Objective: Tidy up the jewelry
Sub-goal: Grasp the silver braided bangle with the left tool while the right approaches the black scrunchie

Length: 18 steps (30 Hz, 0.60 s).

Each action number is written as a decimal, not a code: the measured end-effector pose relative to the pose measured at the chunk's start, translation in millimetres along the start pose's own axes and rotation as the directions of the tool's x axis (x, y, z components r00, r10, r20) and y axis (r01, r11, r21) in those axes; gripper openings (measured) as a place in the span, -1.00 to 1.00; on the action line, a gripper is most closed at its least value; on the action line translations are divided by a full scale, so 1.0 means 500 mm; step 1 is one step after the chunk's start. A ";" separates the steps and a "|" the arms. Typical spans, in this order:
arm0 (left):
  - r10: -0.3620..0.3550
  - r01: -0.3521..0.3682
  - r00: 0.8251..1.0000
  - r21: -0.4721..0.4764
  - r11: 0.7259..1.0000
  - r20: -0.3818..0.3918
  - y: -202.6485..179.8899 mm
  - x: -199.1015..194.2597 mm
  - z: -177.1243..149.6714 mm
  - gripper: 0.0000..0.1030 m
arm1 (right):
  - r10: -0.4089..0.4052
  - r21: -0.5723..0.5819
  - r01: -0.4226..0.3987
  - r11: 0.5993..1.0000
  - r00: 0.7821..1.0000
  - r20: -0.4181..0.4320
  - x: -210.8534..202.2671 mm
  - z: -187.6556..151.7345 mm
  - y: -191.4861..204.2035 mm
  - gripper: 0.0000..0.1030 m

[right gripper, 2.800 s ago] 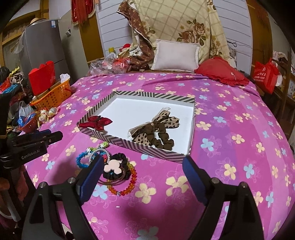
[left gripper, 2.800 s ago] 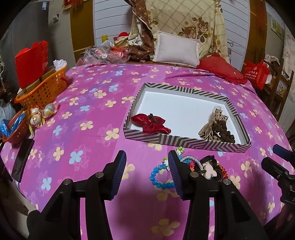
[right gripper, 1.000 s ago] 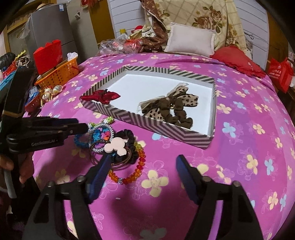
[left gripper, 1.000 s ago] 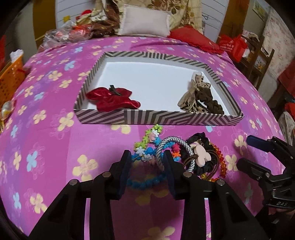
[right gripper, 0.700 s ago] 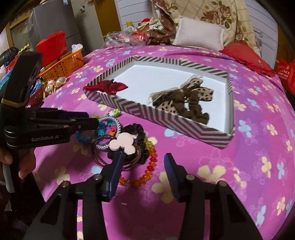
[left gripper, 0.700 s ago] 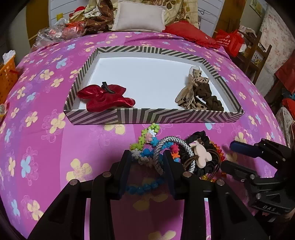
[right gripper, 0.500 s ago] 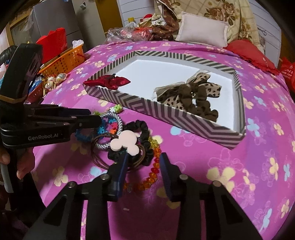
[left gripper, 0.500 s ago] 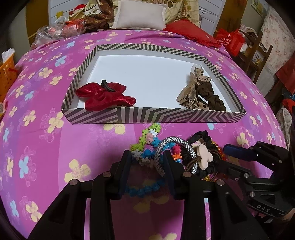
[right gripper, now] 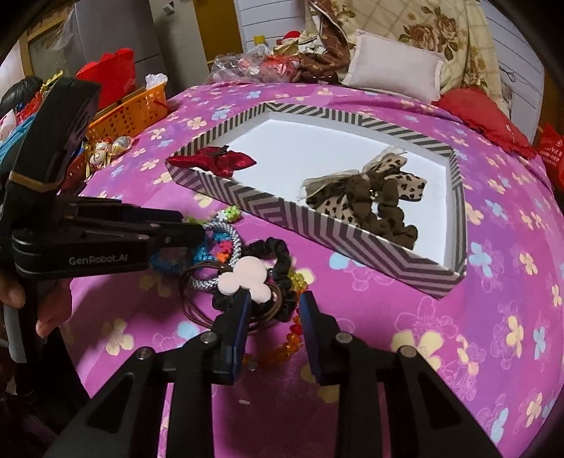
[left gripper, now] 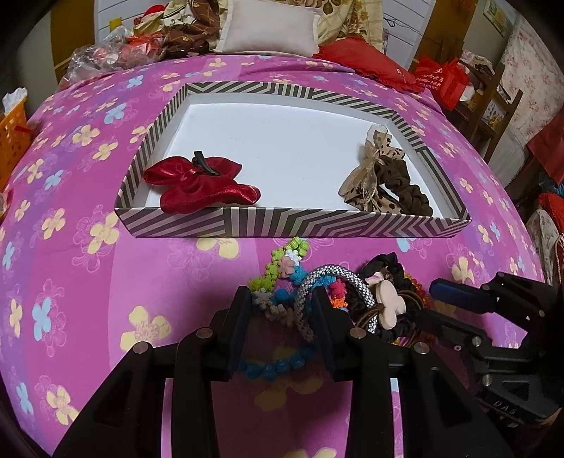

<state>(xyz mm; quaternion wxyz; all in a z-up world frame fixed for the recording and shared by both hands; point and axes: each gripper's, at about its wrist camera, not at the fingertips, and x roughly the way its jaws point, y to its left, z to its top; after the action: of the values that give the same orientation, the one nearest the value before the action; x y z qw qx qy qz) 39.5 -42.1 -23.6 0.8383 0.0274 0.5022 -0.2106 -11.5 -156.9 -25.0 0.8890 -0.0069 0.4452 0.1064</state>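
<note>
A pile of hair ties and bracelets lies on the pink flowered bedspread, in front of a striped box (left gripper: pixel 299 218). My left gripper (left gripper: pixel 282 306) is shut on the colourful flower bracelet (left gripper: pixel 282 267). A silver braided bangle (left gripper: pixel 338 274) and a blue bead bracelet (left gripper: pixel 278 368) lie around its fingers. My right gripper (right gripper: pixel 275 306) has its jaws closing on the black scrunchie (right gripper: pixel 282 253) with a pink mouse-shaped charm (right gripper: pixel 246 278). Brown hair ties also lie between the pads, and orange beads (right gripper: pixel 292 331) sit beside them. In the box are a red bow (left gripper: pixel 197 186) and a leopard-print bow scrunchie (left gripper: pixel 384 183).
An orange basket (right gripper: pixel 130 109) and small trinkets stand at the bed's left edge. A beige pillow (left gripper: pixel 268 26) and a red cushion (left gripper: pixel 366 60) lie at the head. A hand (right gripper: pixel 46 310) holds the left gripper (right gripper: pixel 197 232). Shelves and a red bag stand to the right.
The right gripper's jaws narrowed from wide apart to close around the black scrunchie and edged forward into the pile. The left gripper kept its width and hardly moved.
</note>
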 end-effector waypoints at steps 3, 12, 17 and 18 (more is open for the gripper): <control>0.001 -0.001 1.000 0.000 1.000 0.000 0.000 0.000 0.000 -0.72 | 0.008 -0.006 -0.008 1.000 1.000 -0.014 0.011 -0.002 0.003 -0.69; -0.001 0.001 1.000 0.000 1.000 -0.001 0.001 0.000 0.002 -0.77 | 0.026 0.016 -0.027 1.000 0.999 0.018 -0.009 -0.012 -0.009 -0.95; 0.000 0.000 1.000 -0.004 1.000 -0.001 0.004 -0.002 0.002 -0.90 | 0.027 0.038 -0.029 0.999 0.998 0.057 -0.050 -0.011 -0.028 -0.95; -0.001 0.001 1.000 -0.007 1.000 -0.001 0.004 -0.002 0.002 -0.90 | 0.026 0.041 -0.028 0.999 0.998 0.060 -0.055 -0.012 -0.032 -0.95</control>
<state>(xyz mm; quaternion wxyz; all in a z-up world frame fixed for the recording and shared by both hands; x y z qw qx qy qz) 40.9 -40.1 -22.6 0.8379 0.0244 0.5035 -0.2095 -29.0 -178.0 -8.1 0.9002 0.0208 0.4209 0.1094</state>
